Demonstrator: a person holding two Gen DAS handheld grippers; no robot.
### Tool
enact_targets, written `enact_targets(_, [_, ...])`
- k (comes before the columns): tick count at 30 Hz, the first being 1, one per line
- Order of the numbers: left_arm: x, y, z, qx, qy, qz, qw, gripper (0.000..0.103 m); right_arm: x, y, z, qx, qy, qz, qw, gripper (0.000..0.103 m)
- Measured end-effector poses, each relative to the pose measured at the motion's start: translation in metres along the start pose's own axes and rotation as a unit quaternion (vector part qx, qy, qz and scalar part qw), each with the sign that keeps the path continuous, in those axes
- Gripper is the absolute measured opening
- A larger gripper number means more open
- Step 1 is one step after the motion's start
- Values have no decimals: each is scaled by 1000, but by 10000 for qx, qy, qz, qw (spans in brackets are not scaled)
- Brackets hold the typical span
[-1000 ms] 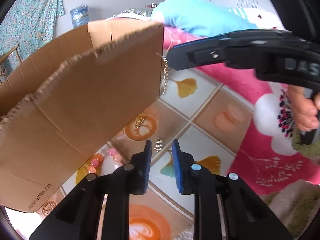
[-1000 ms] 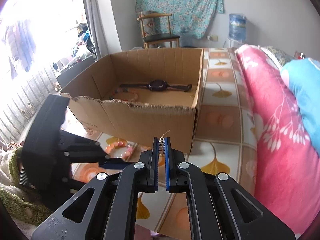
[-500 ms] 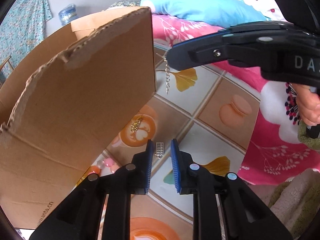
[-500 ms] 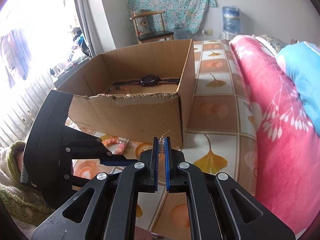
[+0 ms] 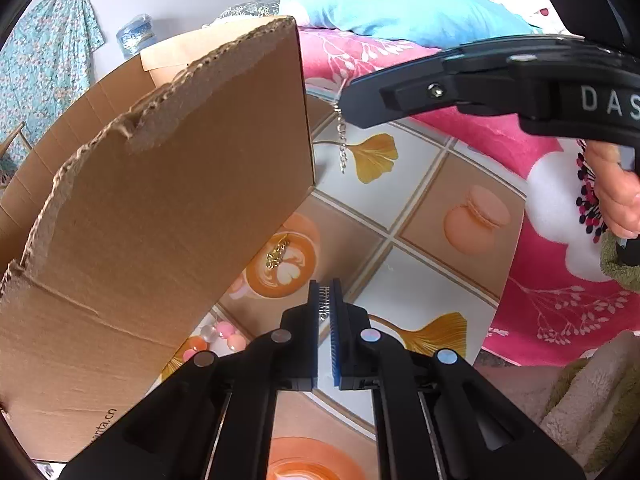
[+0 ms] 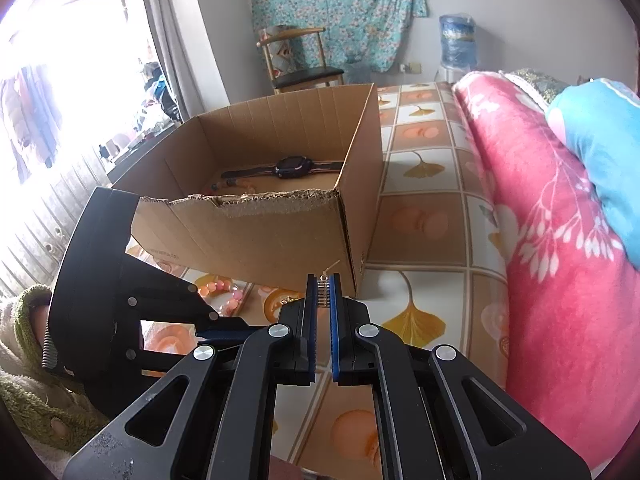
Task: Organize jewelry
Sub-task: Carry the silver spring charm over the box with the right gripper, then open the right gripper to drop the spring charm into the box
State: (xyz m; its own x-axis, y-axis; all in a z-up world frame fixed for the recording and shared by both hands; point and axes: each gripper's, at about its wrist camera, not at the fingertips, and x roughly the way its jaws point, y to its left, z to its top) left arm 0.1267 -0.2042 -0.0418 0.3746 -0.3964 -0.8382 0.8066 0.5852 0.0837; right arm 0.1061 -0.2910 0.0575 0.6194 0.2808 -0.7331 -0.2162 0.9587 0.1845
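Between your left gripper's (image 5: 325,294) pads sits a small silver earring (image 5: 323,300); the jaws have just been closing on it and now pinch it near the very tips. Your right gripper (image 6: 322,286) is also pressed together, pinching a second silver earring (image 6: 322,294) whose thin hook sticks out above the pads, while its chain hangs free below in the left view.

Both grips are shallow, I think. If you tilt or shake a wrist, the piece can slide out and fall back on the tablecloth (image 5: 440,184), where the busy pattern makes it hard to find.

Close to the left tips lies a gold piece (image 5: 278,254) on the cloth, and the pink bead bracelet (image 5: 224,332) is near the foot of the cardboard box (image 6: 260,236). A low sweep of the gripper could push them under the box edge.

Inside the box a watch (image 6: 290,166) already rests. The front wall is torn and rough, so the dangling chain may catch on it if you pass too low. Lift well above the rim before you let go.
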Motion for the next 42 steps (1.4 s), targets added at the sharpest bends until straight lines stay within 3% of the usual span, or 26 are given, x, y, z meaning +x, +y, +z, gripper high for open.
enact_targets(10, [-30, 11, -5, -216, -330, 6, 9992, 4, -16, 6, 8, -79, -177, -42, 9998, 4])
enact_targets(15, [-88, 24, 3, -423, -948, 15, 9946, 4, -43, 20, 33, -301, -617, 147, 9975, 3])
enact_targets(18, [-128, 45, 19, -610, -1439, 51, 9877, 4, -58, 30, 57, -527, -972, 391, 9931, 4])
enact_targets(22, [-144, 75, 38, -794, -1693, 281, 9820, 4, -52, 39, 88, -854, -1197, 594, 9873, 4])
enact_targets(26, [-115, 118, 58, -1250, -1264, 200, 9839, 4, -9, 36, 115, -875, -787, 864, 9893, 4])
enact_targets(28, [-92, 145, 63, -1577, -933, -40, 9831, 4, 21, 31, 125, -845, -429, 816, 9922, 4])
enact_targets(34, [-38, 203, 69, -2445, -141, -431, 9686, 5, 77, 24, 137, -785, 363, 572, 9946, 4])
enact_targets(39, [-28, 211, 75, -2584, 52, -693, 9635, 7, 85, 15, 136, -617, 454, 526, 9957, 10])
enact_targets(42, [-25, 212, 76, -2658, 95, -604, 9621, 21, 81, 11, 138, -508, 354, 497, 9968, 15])
